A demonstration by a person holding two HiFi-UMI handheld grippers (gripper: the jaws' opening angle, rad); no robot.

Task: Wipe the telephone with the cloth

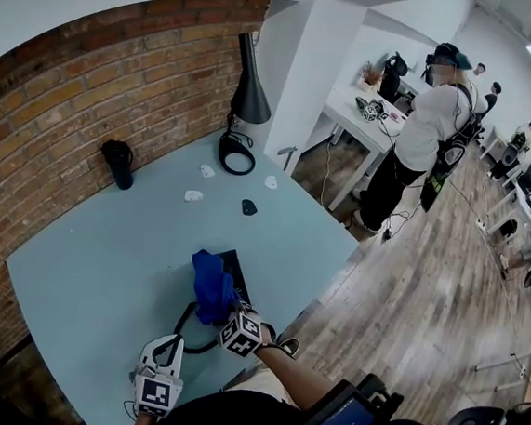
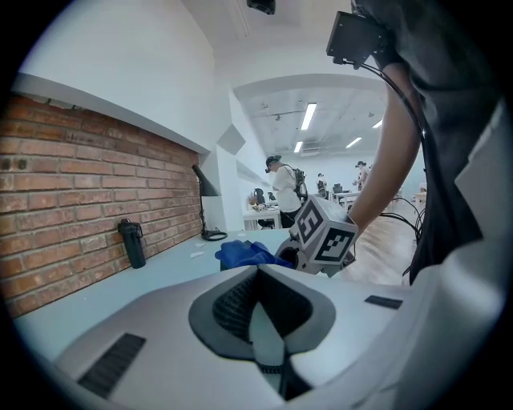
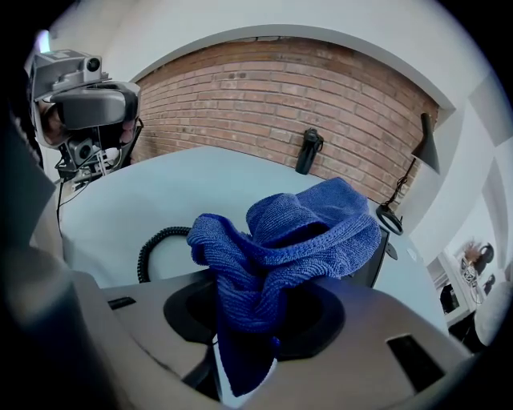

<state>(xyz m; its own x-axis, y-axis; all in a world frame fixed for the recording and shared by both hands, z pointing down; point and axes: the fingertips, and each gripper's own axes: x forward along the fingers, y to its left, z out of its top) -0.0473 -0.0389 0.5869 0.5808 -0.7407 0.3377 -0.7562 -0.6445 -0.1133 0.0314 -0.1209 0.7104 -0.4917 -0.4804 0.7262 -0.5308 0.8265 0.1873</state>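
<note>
The blue cloth (image 1: 210, 284) was clamped in the right gripper (image 1: 233, 321) over the telephone (image 1: 239, 268); at its seven o'clock, the left gripper (image 1: 161, 360) was seen closed, empty.

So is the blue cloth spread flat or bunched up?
Bunched up: the cloth rises in crumpled folds from the right gripper, whose jaws pinch one end.

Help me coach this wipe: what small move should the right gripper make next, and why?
Probably lower the right gripper slightly and draw the blue cloth across the telephone. Its jaws are shut on the cloth, which sits bunched over the telephone, and firm contact isn't evident.
</note>
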